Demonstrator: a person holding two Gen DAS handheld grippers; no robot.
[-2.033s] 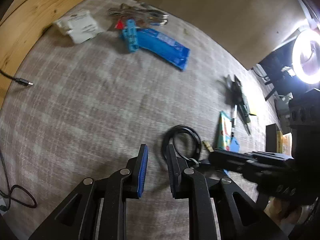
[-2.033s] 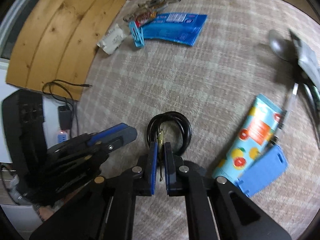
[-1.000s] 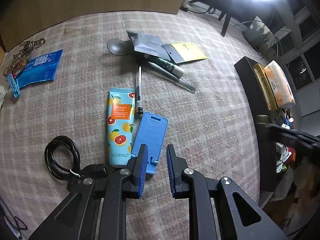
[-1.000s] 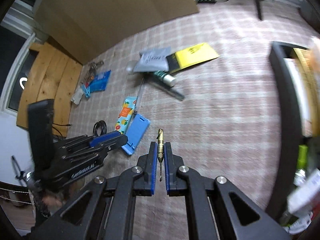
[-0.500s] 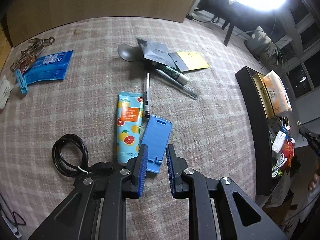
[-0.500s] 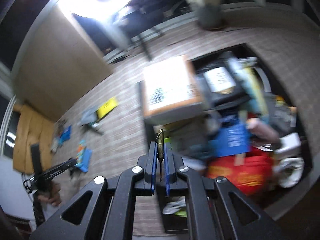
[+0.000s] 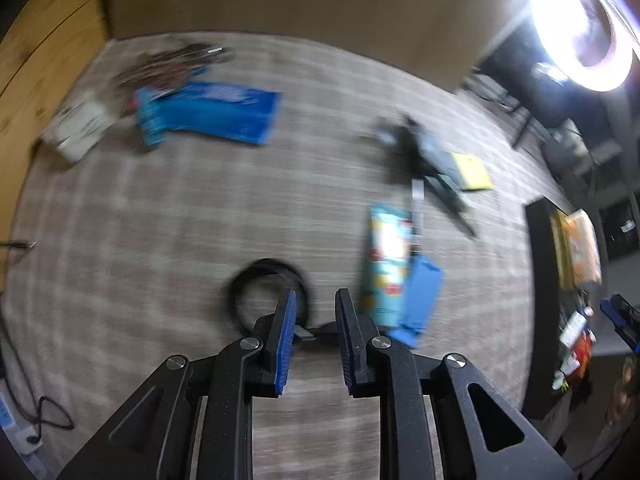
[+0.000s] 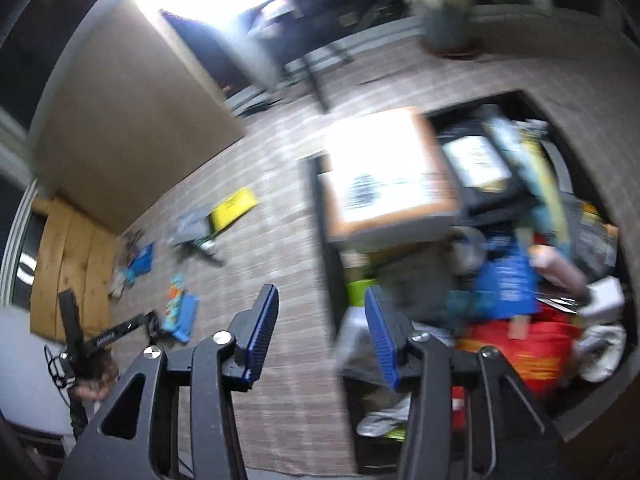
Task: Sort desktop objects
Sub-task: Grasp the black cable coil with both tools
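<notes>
- Now that our right hand-held gripper [image 8: 320,330] hangs over the crowded black storage tray [image 8: 320,216] at the desk's right edge, we see its blue-padded jaws opening with nothing between them; half a second ago they pinched a small brass-tipped pin, which no longer shows in the blurred right wrist view.
- We judge the pin has been dropped into the tray, so one item is sorted, though we cannot pick it out among the red, blue and white packets there.
- Our left hand-held gripper [image 7: 316,322] has swung back from the blue plastic phone stand [image 7: 420,300] towards the coiled black cable [image 7: 266,294]; its jaws stand narrow, opening slightly, and hold nothing.
- The cable's loop lies on the checked desk [image 7: 160,220] cloth just beyond the left pad, and its plug end runs across the gap between the pads; we cannot tell whether anything touches.
- Just right of that gripper lie the stand and the orange-printed light-blue tube [image 7: 386,256], side by side.
- Still to sort: the long blue foil packet [image 7: 216,116] and white packet [image 7: 78,130] near the far left corner, and the yellow card [image 7: 474,170] with dark pens towards the far right.
</notes>
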